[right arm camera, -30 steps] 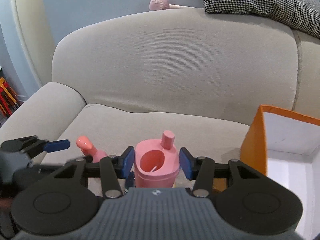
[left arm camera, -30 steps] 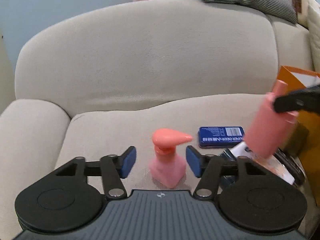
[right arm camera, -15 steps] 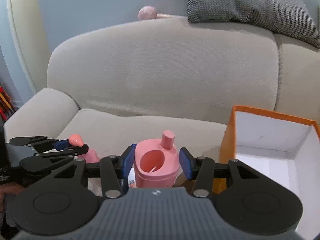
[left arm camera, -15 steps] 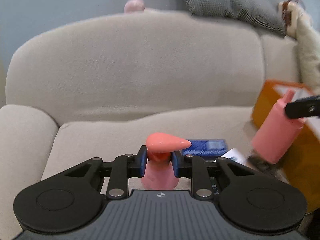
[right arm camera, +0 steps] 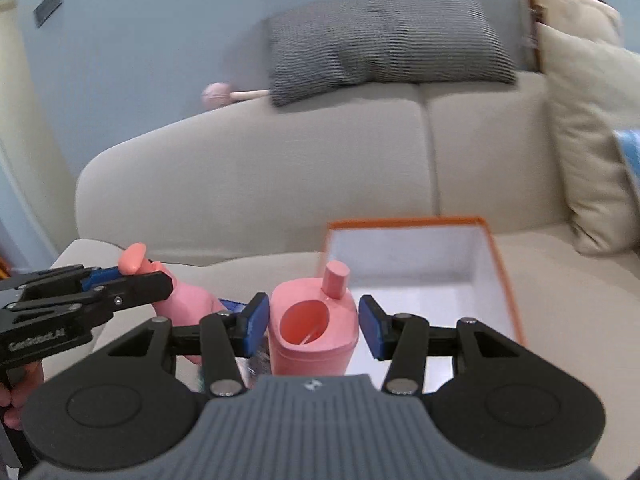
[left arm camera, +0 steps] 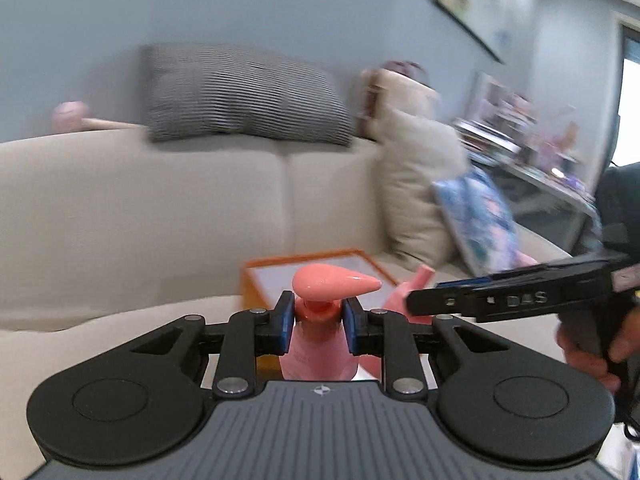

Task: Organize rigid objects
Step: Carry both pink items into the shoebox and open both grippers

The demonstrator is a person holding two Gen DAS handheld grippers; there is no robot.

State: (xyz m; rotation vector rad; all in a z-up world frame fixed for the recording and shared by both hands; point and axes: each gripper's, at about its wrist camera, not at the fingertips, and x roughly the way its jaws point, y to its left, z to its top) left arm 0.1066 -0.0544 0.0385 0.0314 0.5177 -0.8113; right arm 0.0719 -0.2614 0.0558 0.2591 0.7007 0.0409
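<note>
2 pink bottles in hand — carrying to the box

My left gripper [left arm camera: 316, 326] clamps the pink plastic pump bottle [left arm camera: 318, 344]; my right gripper [right arm camera: 313, 320] pinches the pink rounded spout bottle [right arm camera: 312, 330] — next, lower both into the orange-rimmed white box [right arm camera: 420, 258].

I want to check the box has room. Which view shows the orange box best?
The right wrist view: the orange box shows its open white inside. In the left wrist view, the pink pump bottle hides most of it.

Pink pump bottle [left arm camera: 318, 344], pink jug [right arm camera: 313, 330], orange-rimmed white box [right arm camera: 416, 268], grey striped cushion [right arm camera: 384, 44], beige sofa [right arm camera: 280, 176].
</note>
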